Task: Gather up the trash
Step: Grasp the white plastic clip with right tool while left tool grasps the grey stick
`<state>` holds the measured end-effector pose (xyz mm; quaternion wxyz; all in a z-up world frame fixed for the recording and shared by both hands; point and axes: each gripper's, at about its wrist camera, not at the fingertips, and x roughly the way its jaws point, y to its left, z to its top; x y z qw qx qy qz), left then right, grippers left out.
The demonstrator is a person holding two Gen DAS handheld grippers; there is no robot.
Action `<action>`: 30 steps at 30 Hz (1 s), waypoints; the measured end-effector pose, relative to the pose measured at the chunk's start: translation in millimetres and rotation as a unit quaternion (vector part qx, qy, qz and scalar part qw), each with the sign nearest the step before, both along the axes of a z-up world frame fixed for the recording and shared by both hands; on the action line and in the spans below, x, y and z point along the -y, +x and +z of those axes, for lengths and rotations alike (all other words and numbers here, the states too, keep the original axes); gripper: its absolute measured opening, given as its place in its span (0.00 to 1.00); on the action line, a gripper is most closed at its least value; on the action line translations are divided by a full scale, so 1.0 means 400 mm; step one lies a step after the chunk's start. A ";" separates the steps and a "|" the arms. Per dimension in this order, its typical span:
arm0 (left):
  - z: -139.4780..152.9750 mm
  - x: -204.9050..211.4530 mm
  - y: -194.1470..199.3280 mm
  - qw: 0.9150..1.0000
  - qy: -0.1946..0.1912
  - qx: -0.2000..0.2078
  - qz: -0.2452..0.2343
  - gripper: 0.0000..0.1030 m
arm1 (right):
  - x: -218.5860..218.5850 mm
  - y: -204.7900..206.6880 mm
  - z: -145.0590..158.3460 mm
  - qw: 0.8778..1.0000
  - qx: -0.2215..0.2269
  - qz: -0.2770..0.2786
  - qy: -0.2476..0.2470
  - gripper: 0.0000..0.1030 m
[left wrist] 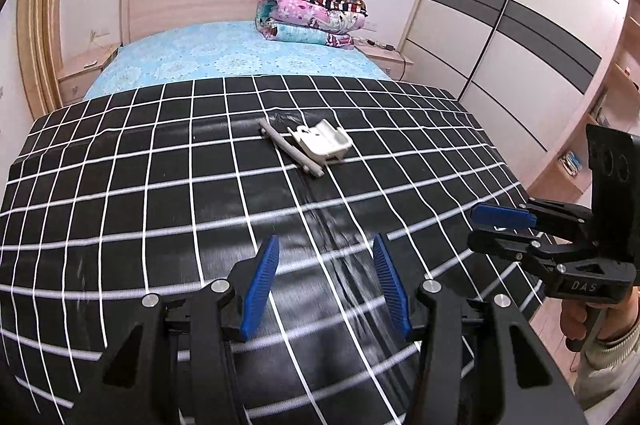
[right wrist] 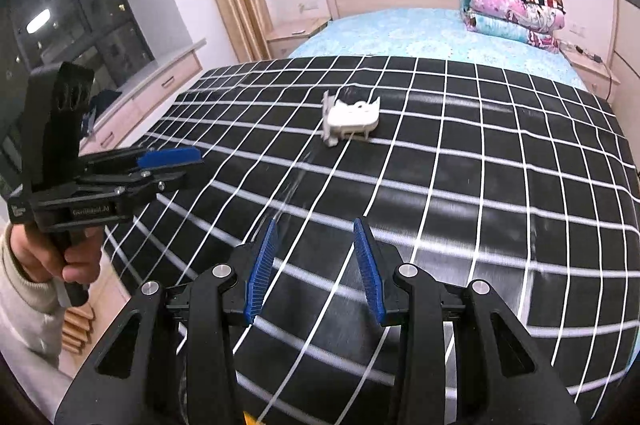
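Note:
A white plastic piece (left wrist: 326, 141) lies on the black sheet with white grid lines (left wrist: 160, 185), with a grey rod-like piece (left wrist: 290, 153) against its left side. Both also show in the right wrist view: the white piece (right wrist: 354, 117) and the grey piece (right wrist: 329, 129). My left gripper (left wrist: 326, 249) is open and empty, well short of them. My right gripper (right wrist: 316, 229) is open and empty, also short of them. The right gripper shows at the right edge of the left wrist view (left wrist: 500, 225). The left gripper shows at the left of the right wrist view (right wrist: 176, 165).
The grid sheet (right wrist: 480, 165) covers the near half of a bed with a turquoise cover (left wrist: 224, 53). Folded quilts (left wrist: 316, 5) are stacked by the headboard. Nightstands (left wrist: 84, 69) flank the bed. A wardrobe (left wrist: 520, 25) stands at the right, a window (right wrist: 72, 9) at the left.

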<state>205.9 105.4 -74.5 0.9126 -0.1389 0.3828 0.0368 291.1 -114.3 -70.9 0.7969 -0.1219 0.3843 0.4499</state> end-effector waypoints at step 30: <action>-0.076 -0.166 0.289 0.998 -0.027 -0.026 0.049 0.46 | -0.226 0.334 -0.094 0.996 -0.061 -0.055 -0.018 0.19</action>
